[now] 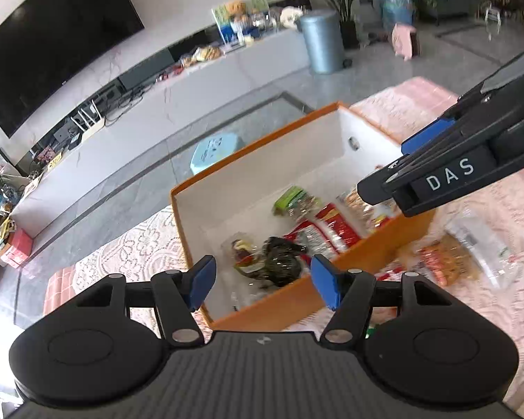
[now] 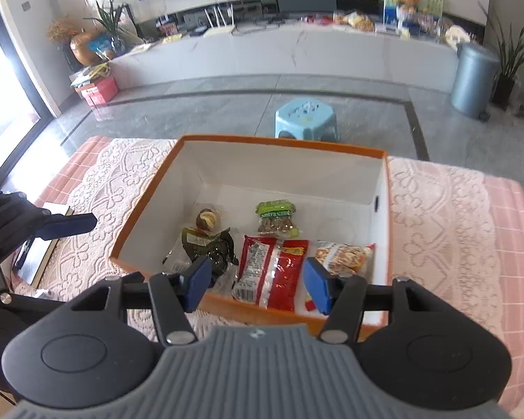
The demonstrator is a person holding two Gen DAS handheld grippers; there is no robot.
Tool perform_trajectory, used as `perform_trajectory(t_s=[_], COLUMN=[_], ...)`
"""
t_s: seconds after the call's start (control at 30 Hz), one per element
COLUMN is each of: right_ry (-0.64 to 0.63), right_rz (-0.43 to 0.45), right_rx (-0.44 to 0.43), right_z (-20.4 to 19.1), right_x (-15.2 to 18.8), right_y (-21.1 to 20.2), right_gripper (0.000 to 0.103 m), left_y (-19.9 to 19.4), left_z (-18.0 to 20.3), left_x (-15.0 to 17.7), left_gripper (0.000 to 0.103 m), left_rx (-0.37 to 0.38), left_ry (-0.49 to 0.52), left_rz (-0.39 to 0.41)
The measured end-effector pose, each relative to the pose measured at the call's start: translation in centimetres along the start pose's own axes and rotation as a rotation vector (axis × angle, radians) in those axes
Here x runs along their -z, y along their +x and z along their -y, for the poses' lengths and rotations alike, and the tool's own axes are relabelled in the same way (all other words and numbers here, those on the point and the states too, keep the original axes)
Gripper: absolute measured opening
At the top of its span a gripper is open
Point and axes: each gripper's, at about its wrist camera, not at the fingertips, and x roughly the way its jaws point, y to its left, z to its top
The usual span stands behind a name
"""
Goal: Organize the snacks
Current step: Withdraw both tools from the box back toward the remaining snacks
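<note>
Snacks are mostly in the orange box (image 2: 146,209), white inside, which sits on the table's pink lace cloth (image 2: 436,216) with its far side close to the table's far edge. On the box floor, seen from the right wrist: a red packet (image 2: 279,269) in the middle by the near wall, a clear-and-white packet (image 2: 253,265) lying right against its left side, an orange noodle-looking packet (image 2: 342,256) toward the near right corner, a dark green packet (image 2: 209,244) toward the near left, a round brown-and-cream snack (image 2: 208,219) just behind that, and a small green-topped bag of nuts (image 2: 276,218) nearer the middle.

Outside the box, the left wrist view shows a couple more packets on the cloth by its near right side: an orange snack bag (image 1: 440,258) and a clear wrapper (image 1: 478,241), both blurry.

The left gripper (image 1: 260,284) hangs above the box's near left corner, jaws spread apart with nothing in them. The right gripper (image 2: 256,286) hangs over the near wall, jaws also parted and empty, the red packet showing between them well below.

A book-like thing (image 2: 35,258) lies on the cloth by the table's left edge. Past the table there's a blue stool (image 2: 305,113) on the floor.
</note>
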Motion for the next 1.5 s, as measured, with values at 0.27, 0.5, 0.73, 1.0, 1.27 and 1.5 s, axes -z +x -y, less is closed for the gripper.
perform_trajectory(t_s=[0.27, 0.5, 0.73, 1.0, 1.27, 1.5], right_ry=[-0.081, -0.081, -0.021, -0.007, 0.079, 0.131], right_rz=[0.183, 0.371, 0.462, 0.446, 0.38, 0.329], right_rx=[-0.034, -0.035, 0.018, 0.102, 0.144, 0.133], right_z=[0.0, 0.6, 0.2, -0.3, 1.0, 1.9], right_x=[5.8, 12.8, 19.0, 23.2, 24.6, 23.7], right_y=[-6.6, -9.8, -9.4, -6.1, -2.0, 0.5], right_gripper=[0.066, 0.072, 0.073, 0.073, 0.072, 0.076], left_y=[-4.6, -5.7, -4.6, -2.1, 1.2, 4.1], left_z=[0.3, 1.3, 2.1, 4.4, 6.0, 5.5], left_x=[3.1, 6.6, 9.7, 12.2, 13.3, 13.0], left_gripper=[0.074, 0.074, 0.074, 0.066, 0.065, 0.062], left_rx=[0.072, 0.168, 0.209, 0.108, 0.143, 0.163], left_ry=[-0.166, -0.341, -0.52, -0.537, -0.564, -0.612], left_rz=[0.132, 0.193, 0.186, 0.134, 0.06, 0.009])
